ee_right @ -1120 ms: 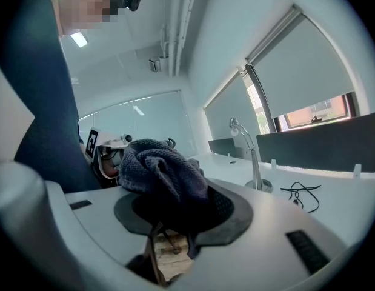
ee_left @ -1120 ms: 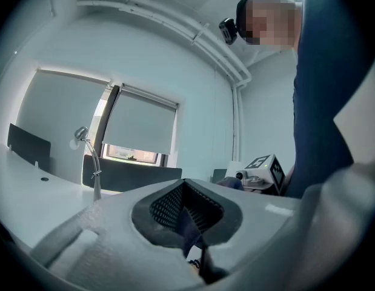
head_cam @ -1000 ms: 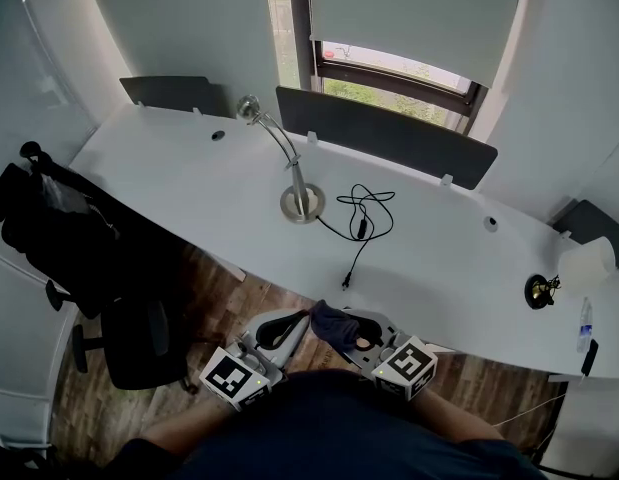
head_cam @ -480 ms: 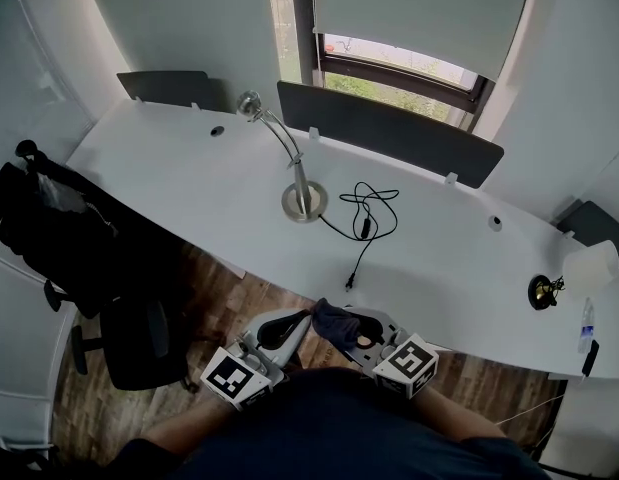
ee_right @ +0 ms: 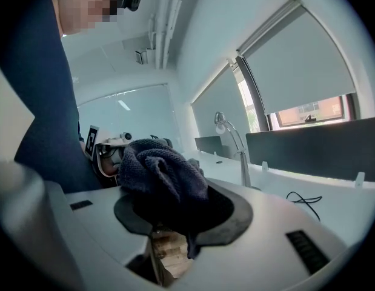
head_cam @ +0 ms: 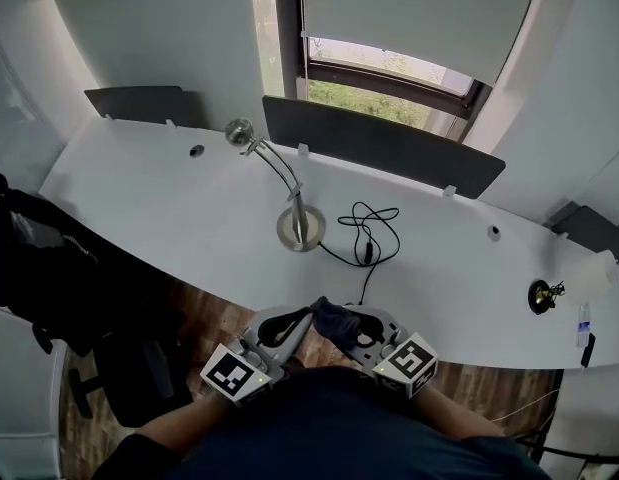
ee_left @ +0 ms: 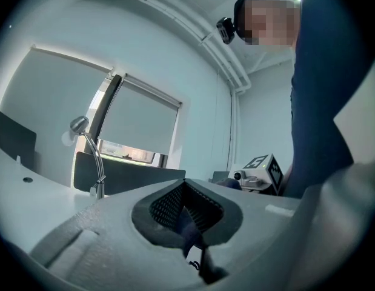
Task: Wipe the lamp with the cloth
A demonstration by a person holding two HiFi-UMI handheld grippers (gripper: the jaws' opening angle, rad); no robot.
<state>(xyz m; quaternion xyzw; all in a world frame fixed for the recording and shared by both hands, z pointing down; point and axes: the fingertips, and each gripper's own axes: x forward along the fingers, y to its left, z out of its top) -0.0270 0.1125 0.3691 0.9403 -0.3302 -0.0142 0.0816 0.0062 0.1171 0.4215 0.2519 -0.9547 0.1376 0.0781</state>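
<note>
The crumpled dark blue knitted cloth is pinched in the closed fingers of the right gripper, held close to the body, off the desk. The left gripper is held just beside it, fingers shut on nothing. The silver gooseneck lamp is stood well apart on the long white desk, with a black cable coiled near its base

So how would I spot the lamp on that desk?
Find the long white desk under the window. Near its middle stands the lamp, beside a loose black cable. It alone is shiny metal: round base, thin curved neck, small head.
</note>
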